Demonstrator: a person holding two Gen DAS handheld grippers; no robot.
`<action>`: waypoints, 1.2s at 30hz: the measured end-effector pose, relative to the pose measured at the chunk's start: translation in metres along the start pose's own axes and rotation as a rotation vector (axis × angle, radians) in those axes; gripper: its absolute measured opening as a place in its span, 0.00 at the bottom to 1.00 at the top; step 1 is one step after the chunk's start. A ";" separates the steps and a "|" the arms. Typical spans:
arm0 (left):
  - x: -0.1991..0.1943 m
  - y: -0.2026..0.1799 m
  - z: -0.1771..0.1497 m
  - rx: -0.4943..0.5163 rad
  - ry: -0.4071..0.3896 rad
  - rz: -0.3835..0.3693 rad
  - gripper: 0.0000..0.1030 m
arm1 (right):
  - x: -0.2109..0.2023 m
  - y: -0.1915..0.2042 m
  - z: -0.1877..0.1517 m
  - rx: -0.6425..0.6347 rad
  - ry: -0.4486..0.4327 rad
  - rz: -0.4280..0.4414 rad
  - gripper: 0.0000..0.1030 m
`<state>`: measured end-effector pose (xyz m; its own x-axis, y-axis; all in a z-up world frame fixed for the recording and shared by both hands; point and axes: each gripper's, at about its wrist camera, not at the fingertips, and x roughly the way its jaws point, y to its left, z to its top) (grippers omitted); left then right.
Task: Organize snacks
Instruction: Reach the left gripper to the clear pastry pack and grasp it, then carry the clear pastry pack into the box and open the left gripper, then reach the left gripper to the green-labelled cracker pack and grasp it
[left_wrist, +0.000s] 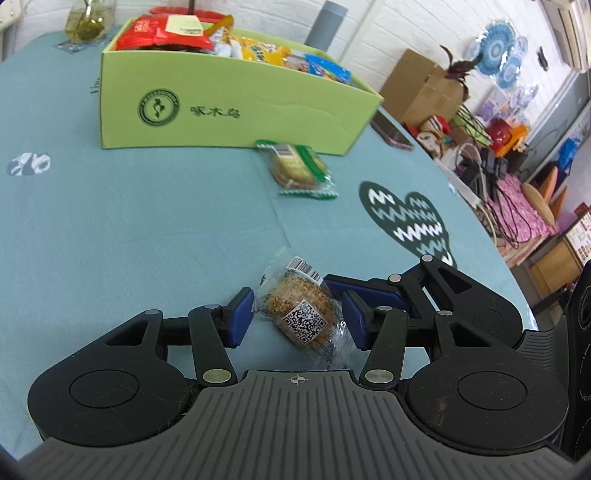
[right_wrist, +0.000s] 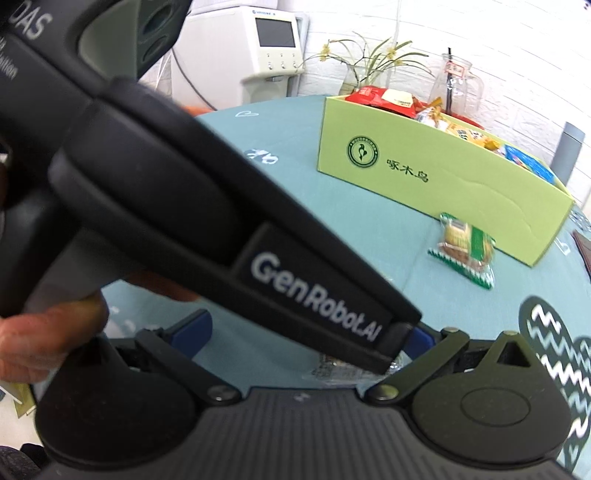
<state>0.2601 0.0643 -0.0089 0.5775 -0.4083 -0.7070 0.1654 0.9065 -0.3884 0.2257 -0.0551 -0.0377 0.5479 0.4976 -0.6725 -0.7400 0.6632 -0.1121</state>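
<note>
The brown snack (left_wrist: 301, 314) lies near, between the half-open jaws of the left gripper (left_wrist: 295, 319), perhaps touched. Right gripper (right_wrist: 295, 343): state unclear — hidden. Green snack (left_wrist: 299, 170) waits before the box (left_wrist: 236, 110), already much filled.

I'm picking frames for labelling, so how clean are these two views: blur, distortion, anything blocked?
Left wrist: sharp near the wrapped seed cake, fisheye bending at the edges. Right wrist: motion-blurred, and the left tool's body blocks much of the table.

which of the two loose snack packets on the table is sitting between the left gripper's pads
The clear-wrapped brown round cake with the QR label, lying between the left gripper pads. The green-edged cracker packet lies farther off by the green cardboard box.
</note>
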 end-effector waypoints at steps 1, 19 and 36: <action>-0.001 -0.001 -0.002 0.001 -0.001 0.001 0.34 | -0.001 0.000 -0.002 0.005 -0.002 0.003 0.98; -0.009 -0.003 0.034 0.003 -0.085 -0.017 0.07 | -0.015 -0.042 0.020 0.111 -0.089 0.003 0.51; 0.007 0.003 0.203 0.055 -0.312 0.008 0.53 | 0.006 -0.166 0.114 0.112 -0.318 -0.157 0.89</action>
<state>0.4267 0.0860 0.1044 0.7950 -0.3561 -0.4911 0.1980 0.9176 -0.3447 0.3962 -0.0986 0.0600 0.7581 0.5221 -0.3908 -0.5997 0.7935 -0.1032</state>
